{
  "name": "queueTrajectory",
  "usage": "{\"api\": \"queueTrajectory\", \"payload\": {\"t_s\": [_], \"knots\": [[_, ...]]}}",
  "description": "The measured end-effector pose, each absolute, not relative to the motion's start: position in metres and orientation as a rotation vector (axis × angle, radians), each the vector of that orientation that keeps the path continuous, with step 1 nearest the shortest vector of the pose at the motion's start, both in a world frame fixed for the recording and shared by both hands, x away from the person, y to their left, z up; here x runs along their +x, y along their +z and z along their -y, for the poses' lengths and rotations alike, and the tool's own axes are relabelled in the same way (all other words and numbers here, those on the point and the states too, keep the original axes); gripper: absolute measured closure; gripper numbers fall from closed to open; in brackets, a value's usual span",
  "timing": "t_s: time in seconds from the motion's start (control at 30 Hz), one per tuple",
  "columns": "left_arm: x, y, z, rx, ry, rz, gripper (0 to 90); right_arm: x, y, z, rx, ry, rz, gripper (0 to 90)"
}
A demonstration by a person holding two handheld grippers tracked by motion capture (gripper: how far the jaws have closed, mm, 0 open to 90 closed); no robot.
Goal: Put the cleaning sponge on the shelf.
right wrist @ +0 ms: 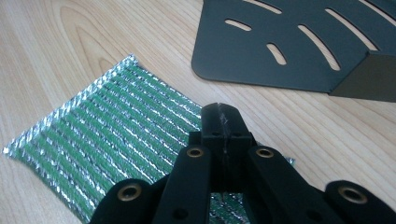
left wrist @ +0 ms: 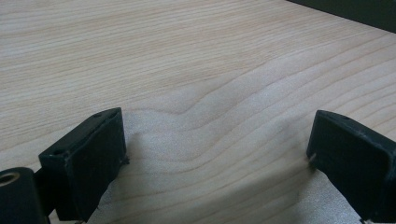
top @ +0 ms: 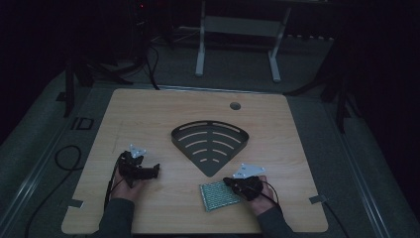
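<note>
In the high view, the left tongs (top: 154,171) rest on the wooden tabletop (top: 148,114) at the near left, well apart from everything else. The right tongs (top: 229,182) sit at the right edge of a green and silver foil pad (top: 217,196), which lies flat near the front edge, just in front of the point of a black slotted fan-shaped tray (top: 210,144).

In the left gripper view, the left tongs (left wrist: 217,140) stand wide, with bare wood between them.

In the right gripper view, the right tongs (right wrist: 223,119) are pressed together over the foil pad (right wrist: 102,126); whether its edge is pinched cannot be told. The tray (right wrist: 280,51) lies just beyond the pad, apart from it.
</note>
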State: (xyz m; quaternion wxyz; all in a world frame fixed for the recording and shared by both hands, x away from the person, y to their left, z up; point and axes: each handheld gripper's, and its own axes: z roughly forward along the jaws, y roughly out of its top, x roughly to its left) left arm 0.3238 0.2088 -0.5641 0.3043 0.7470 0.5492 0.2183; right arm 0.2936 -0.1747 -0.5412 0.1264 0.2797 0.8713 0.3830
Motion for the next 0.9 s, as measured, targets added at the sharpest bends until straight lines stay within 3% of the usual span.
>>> {"api": "queueTrajectory", "payload": {"t_s": [0.9], "knots": [[0.324,-0.564,-0.209,1.978,0.578,-1.454,4.8,0.294,-0.540,0.225,0.953,1.027,-2.436,90.0]]}}
